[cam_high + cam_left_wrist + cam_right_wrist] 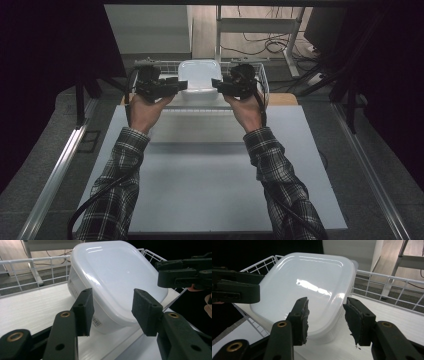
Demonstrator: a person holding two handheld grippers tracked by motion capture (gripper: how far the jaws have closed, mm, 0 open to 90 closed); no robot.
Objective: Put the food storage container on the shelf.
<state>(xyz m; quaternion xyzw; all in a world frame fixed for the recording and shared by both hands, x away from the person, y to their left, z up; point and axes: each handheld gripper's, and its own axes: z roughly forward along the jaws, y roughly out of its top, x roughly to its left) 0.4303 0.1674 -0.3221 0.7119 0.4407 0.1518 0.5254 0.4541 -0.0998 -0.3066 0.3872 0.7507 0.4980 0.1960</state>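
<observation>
A white rounded-square plastic container with a glossy lid (199,75) sits inside a white wire basket (261,75) at the far edge of the pale grey bench (210,185). It rests on the basket's white floor, and a small printed label shows on its side wall in the left gripper view.

The left tongs (181,85) are just beside the container's left side, their jaws parted to a middling gap with the container's near corner (117,315) seen between the black pads (85,307), which do not press on it. The right tongs (216,84) are just beside its right side, likewise parted, with the lid's rim (324,322) between and beyond the worn pads (354,317), not gripped. Both tongs point inward toward each other across the container. Each is held in a hand coming out of a plaid sleeve (120,170).
</observation>
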